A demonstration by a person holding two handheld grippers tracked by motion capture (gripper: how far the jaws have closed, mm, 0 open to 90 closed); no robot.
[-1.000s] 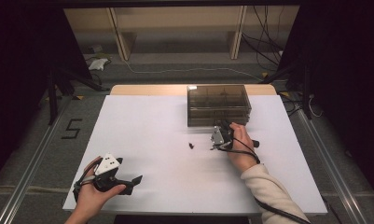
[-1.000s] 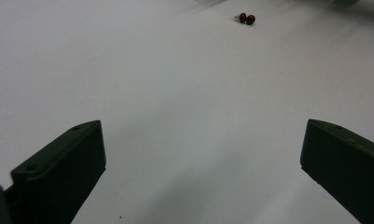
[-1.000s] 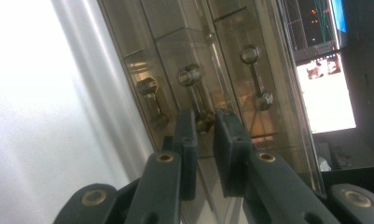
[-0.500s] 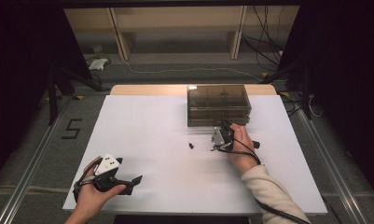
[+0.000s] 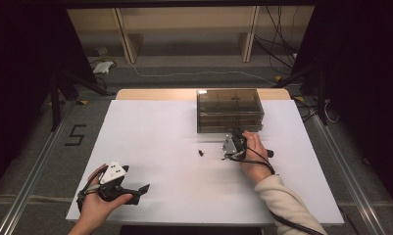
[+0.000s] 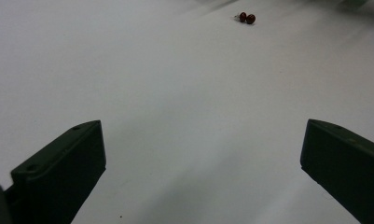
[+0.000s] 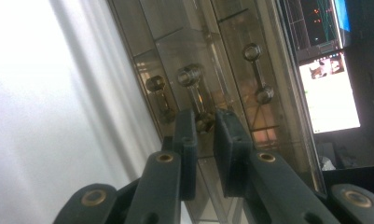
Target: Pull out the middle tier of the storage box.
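Smoky see-through glossy plastic drawer box (image 5: pixel 229 110) with shiny metal handles (image 7: pixel 194 95), at 12 o'clock on the matt white paper-like table cover (image 5: pixel 155 137); matt black jaws

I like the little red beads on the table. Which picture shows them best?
The left gripper view: there the red beads look like two shiny round balls, side by side on the white table. In the high view they are just a tiny dark speck left of the right gripper.
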